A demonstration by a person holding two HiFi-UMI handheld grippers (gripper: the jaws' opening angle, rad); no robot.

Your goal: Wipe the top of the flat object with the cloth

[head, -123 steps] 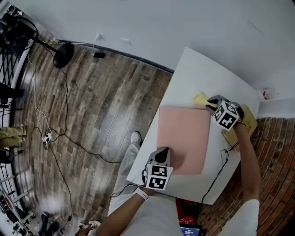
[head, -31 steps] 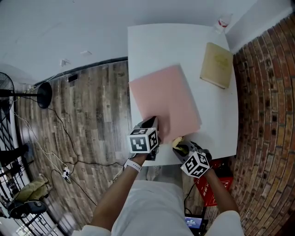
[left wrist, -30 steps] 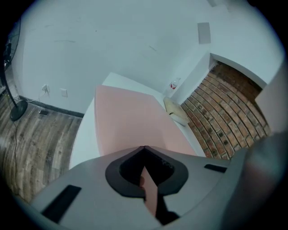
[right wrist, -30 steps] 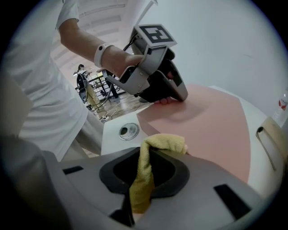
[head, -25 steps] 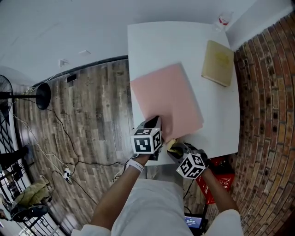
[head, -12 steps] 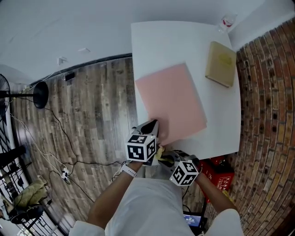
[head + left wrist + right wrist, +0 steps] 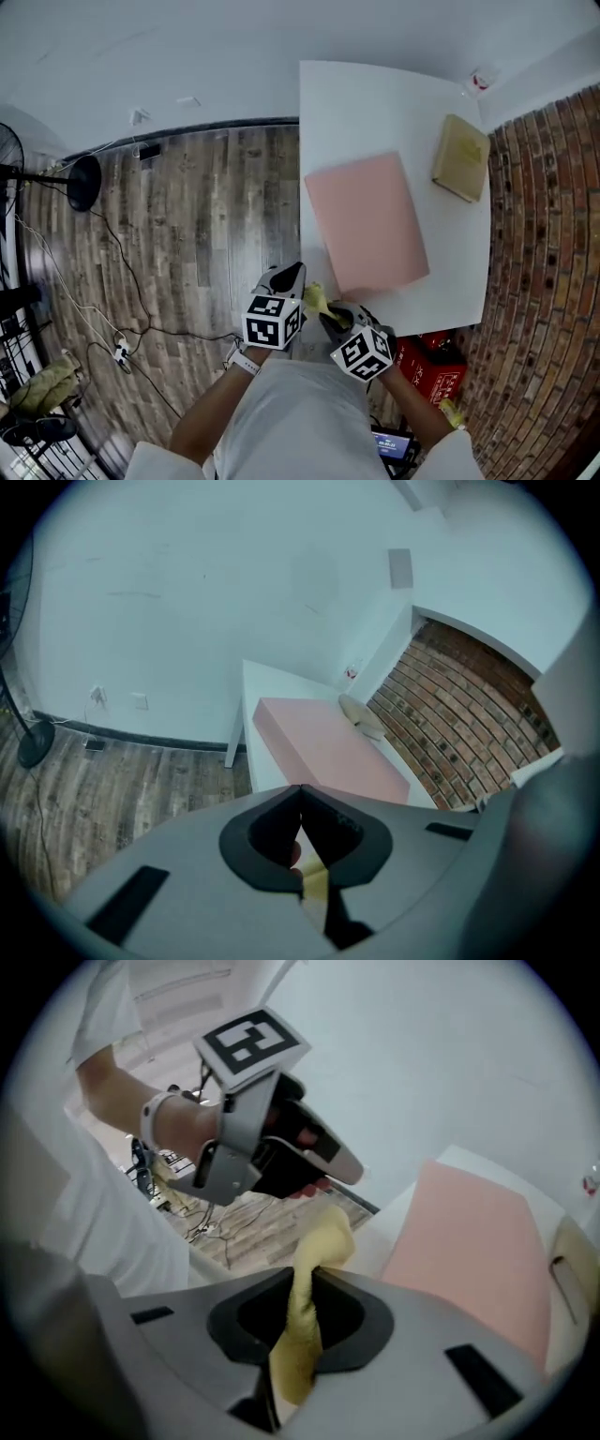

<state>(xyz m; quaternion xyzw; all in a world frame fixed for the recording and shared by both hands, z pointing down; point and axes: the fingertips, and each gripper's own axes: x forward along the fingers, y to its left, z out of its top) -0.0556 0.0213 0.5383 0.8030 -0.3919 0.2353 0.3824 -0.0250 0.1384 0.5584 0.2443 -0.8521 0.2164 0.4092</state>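
The cloth [image 7: 302, 1335] is judged light, limp and easily bunched, so it is best taken in a thick fold near its middle, with a free pad left ahead of the jaws to be pressed flat. It is in fact pinched this way by the right gripper [image 7: 305, 1277], whose jaws are closed on it, a crumpled yellow end standing out beyond the tips. The pink flat object [image 7: 367, 223] is judged stiff, slab-like and liable to slide on the smooth white table [image 7: 375, 103], so steadying at a near corner would be called for. It lies at right centre of the head view, apart from the cloth. The left gripper [image 7: 300, 794] is seen with its jaw tips brought together; a yellow sliver shows in the slit behind them, and whether it is nipped cannot be told. Both grippers are held at lower centre of the head view, off the table's near edge, close side by side, the left pointed toward the table and the right angled toward the left
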